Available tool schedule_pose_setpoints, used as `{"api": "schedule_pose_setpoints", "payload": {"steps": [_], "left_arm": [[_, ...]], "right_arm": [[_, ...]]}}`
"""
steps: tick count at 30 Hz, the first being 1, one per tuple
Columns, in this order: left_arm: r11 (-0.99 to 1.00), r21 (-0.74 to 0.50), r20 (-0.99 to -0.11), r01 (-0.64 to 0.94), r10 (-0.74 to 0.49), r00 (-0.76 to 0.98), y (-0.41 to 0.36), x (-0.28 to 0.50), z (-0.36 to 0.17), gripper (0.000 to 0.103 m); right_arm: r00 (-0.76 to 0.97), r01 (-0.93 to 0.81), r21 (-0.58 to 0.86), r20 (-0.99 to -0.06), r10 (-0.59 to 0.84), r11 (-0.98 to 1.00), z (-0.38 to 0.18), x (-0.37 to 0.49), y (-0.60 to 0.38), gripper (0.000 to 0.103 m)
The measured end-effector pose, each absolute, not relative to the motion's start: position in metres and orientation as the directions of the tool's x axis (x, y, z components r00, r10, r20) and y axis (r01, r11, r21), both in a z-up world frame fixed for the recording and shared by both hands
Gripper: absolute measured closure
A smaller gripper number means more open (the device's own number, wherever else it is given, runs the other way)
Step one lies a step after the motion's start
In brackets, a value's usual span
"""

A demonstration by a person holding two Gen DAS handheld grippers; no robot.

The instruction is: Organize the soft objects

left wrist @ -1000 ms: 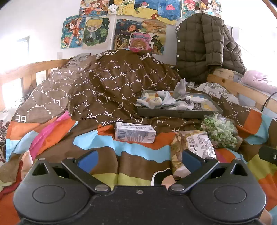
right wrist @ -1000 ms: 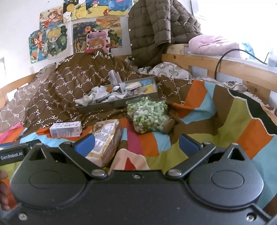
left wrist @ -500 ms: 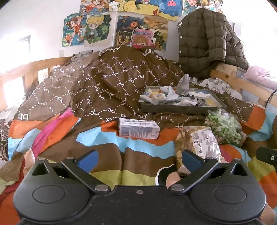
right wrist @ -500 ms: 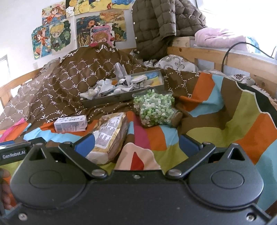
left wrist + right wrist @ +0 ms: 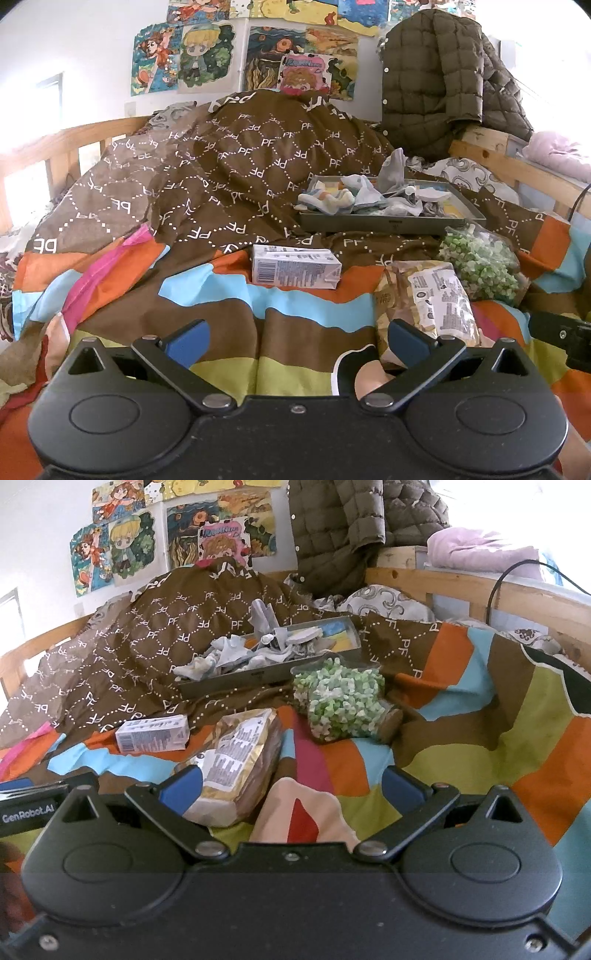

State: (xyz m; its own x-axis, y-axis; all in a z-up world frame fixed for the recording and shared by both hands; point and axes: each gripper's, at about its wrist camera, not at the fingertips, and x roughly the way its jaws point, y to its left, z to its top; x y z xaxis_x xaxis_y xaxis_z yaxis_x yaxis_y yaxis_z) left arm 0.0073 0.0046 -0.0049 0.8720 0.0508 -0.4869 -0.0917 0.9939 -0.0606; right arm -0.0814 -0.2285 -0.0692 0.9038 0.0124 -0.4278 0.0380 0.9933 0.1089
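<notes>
left gripper: jaws spread, empty | right gripper: jaws spread, empty, aimed near packet | carton, bag loose on bed before tray, likely awaiting sorting

Bedroom, domestic. Wooden bed frame ahead and right of the tongs; striped bedspread directly beneath them; brown quilt heaped beyond; cartoon posters on far wall; padded jacket hung far right.

"pf" repeats in white across the brown quilted blanket; "genrobot.ai" stands on the black left gripper body in the right wrist view.
</notes>
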Motion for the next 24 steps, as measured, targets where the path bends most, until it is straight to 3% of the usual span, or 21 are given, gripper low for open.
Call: {"api": "schedule_pose_setpoints", "payload": {"steps": [24], "left_arm": [[0.993,-0.067,-0.492,-0.095,0.05,0.869,0.0052,0.005,-0.0046,0.001]], "right_arm": [[0.9,0.029,0.093,-0.436,0.015,0.995,-0.0708,-0.0789,-0.228,0.001]]}}
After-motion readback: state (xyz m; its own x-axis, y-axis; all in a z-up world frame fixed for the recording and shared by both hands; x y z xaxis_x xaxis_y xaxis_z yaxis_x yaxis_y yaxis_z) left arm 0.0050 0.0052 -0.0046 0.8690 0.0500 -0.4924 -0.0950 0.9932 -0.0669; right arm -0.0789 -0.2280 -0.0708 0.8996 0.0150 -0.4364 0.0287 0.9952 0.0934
